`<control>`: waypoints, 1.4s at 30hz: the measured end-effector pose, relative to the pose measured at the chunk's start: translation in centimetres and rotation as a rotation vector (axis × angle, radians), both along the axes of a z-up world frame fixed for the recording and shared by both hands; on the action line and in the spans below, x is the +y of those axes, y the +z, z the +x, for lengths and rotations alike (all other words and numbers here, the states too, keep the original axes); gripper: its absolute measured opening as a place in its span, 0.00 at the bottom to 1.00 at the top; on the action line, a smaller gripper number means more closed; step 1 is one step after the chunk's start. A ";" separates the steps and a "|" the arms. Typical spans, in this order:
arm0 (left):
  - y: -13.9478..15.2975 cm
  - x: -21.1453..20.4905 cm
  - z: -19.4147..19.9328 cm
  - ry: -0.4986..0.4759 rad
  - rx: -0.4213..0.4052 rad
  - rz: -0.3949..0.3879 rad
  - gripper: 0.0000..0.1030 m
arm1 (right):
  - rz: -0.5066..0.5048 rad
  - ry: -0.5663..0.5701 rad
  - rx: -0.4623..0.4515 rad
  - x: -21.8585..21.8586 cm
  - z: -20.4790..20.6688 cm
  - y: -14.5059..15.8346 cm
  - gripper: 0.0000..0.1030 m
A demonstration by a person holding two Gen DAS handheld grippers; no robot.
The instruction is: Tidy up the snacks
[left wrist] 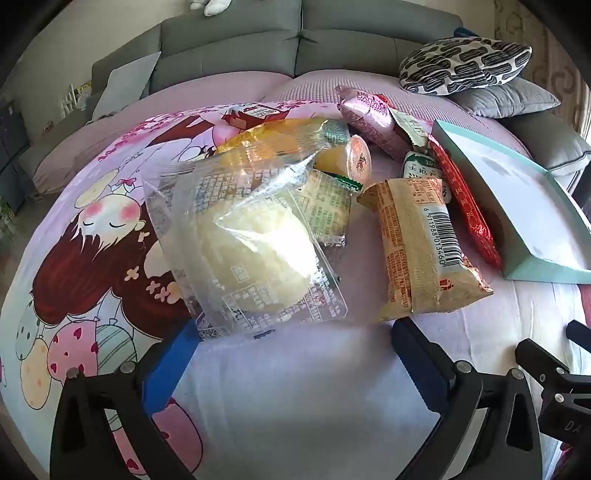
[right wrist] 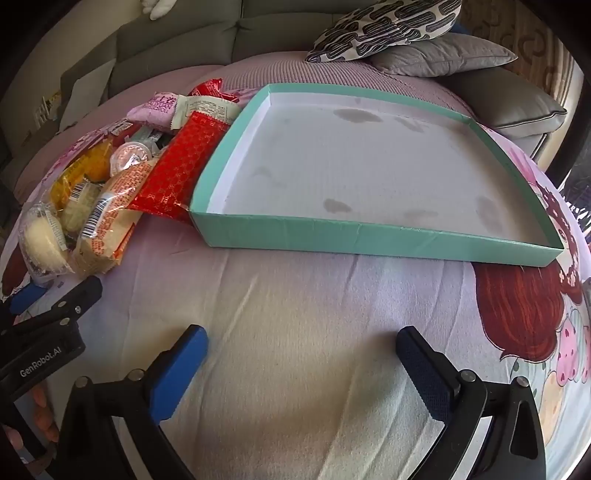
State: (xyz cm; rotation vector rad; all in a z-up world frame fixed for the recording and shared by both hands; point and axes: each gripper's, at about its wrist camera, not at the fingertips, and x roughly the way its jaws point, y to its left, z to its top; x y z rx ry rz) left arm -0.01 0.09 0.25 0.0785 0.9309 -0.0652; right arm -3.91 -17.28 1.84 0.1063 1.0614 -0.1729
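Left wrist view: the left gripper point(left wrist: 291, 343), jaws spread wide and holding nothing, hangs at the lower edge over a cartoon-print sheet point(left wrist: 92, 229). Just above it lies a heap of wrapped snacks: one clear bag point(left wrist: 251, 254) holding a pale bun, one tan packet point(left wrist: 421, 247) with a barcode, one long red packet point(left wrist: 465, 195), one pink packet point(left wrist: 369, 118), one small sealed cup point(left wrist: 360, 158); others underneath cannot be counted. One shallow teal box point(left wrist: 546, 273) sits at right, touching the red packet.

Right wrist view: the right gripper point(right wrist: 301, 354), jaws likewise wide and empty, points at bare sheet below the box. Two cushions point(right wrist: 388, 33) lie at the top.
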 end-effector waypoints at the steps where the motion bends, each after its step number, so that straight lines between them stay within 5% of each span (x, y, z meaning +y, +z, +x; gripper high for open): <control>1: -0.2 0.5 -0.1 0.001 0.002 -0.020 1.00 | -0.007 0.000 -0.007 0.0 0.0 0.0 1.00; 42: -0.7 0.6 0.3 0.022 -0.001 -0.024 1.00 | -0.032 -0.004 -0.070 -0.6 -0.1 0.2 1.00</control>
